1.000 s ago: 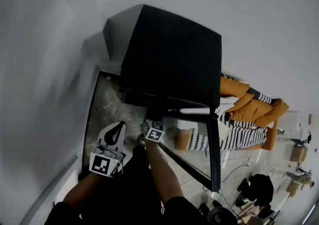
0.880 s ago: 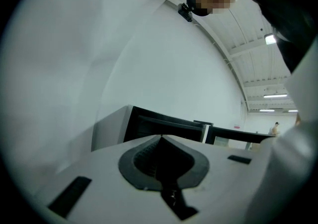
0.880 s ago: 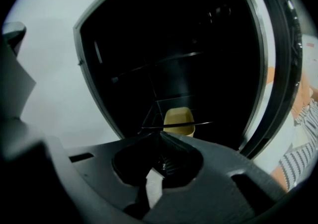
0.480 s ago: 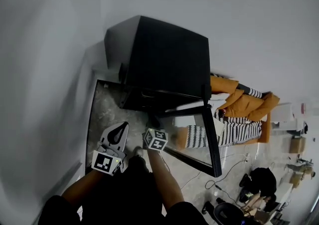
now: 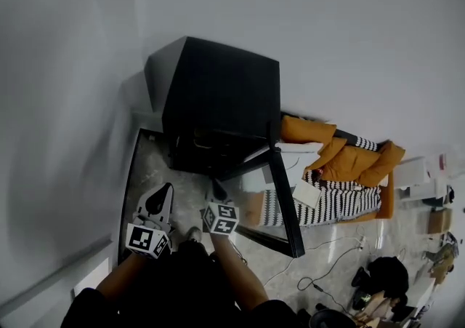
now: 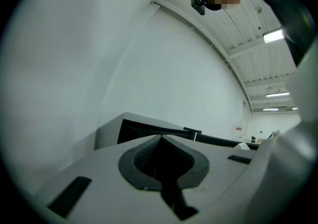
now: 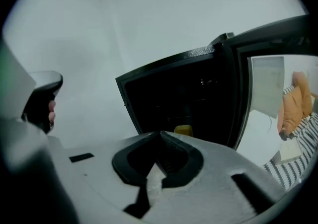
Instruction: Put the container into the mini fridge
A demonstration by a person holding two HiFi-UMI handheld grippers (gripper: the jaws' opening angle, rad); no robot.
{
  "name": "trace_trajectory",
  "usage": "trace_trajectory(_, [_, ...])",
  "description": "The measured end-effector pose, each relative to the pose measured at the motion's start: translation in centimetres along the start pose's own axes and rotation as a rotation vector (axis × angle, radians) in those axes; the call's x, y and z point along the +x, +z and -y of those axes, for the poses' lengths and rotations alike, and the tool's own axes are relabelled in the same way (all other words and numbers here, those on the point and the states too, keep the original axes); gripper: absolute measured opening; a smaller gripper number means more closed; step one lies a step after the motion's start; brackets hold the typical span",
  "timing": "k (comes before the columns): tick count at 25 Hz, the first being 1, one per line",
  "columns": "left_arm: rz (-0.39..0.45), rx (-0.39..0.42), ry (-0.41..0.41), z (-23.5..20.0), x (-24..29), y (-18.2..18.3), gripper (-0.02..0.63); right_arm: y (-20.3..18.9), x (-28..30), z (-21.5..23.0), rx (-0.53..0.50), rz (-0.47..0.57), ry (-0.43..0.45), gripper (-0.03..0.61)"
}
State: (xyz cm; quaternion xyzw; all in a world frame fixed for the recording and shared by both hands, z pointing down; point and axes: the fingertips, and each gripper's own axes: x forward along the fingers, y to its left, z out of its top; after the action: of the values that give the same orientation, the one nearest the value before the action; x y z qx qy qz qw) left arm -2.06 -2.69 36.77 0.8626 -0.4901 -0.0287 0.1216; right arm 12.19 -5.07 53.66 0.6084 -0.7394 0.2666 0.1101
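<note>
a: the left tool had its jaws pressed together on nothing, and so did the right tool. where was the container?
b: i took the small yellow thing for it. it sat low inside the mini fridge, straight ahead of the right tool.
a: what could have gone wrong?
b: the door stood wide open. a push with closed jaws could slip off its edge, or slam it and jolt the container.
a: which view told most?
b: only the right gripper view showed the yellow thing. the head view had the inside all dark, but showed how far the door swung out over the floor.
</note>
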Motion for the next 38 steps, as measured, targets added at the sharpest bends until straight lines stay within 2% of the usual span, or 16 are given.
trace_trajectory(9, [0.01, 0.034, 0.051, 4.1, -1.8, 0.2, 0.003, 3.3, -7.6, 0.8, -0.001, 0.126, 0.08, 0.003])
trace_trajectory(14, [0.024, 0.066, 0.079, 5.7, -3.0, 1.0, 0.003, 4.2, -11.1, 0.7, 0.009, 0.144, 0.11, 0.003])
trace_trajectory(20, [0.031, 0.071, 0.045, 7.2, -5.2, 1.9, 0.003, 5.4, -15.3, 0.0, 0.026, 0.186, 0.084, 0.002])
trace_trajectory(25, [0.01, 0.099, 0.023, 6.8, -6.6, 2.5, 0.003, 7.1, -17.6, -1.8, -0.044, 0.225, 0.058, 0.002])
trace_trajectory(29, [0.029, 0.141, 0.038, 5.9, -7.9, 4.0, 0.003, 8.3, -18.8, -3.6, -0.097, 0.257, 0.046, 0.002])
trace_trajectory(33, [0.039, 0.164, 0.059, 4.5, -8.7, 4.3, 0.004, 8.9, -19.9, -5.3, -0.099, 0.29, 0.047, 0.002])
trace_trajectory(38, [0.039, 0.147, 0.025, 4.1, -9.3, 4.0, 0.003, 8.4, -20.5, -6.9, -0.086, 0.305, 0.05, 0.002])
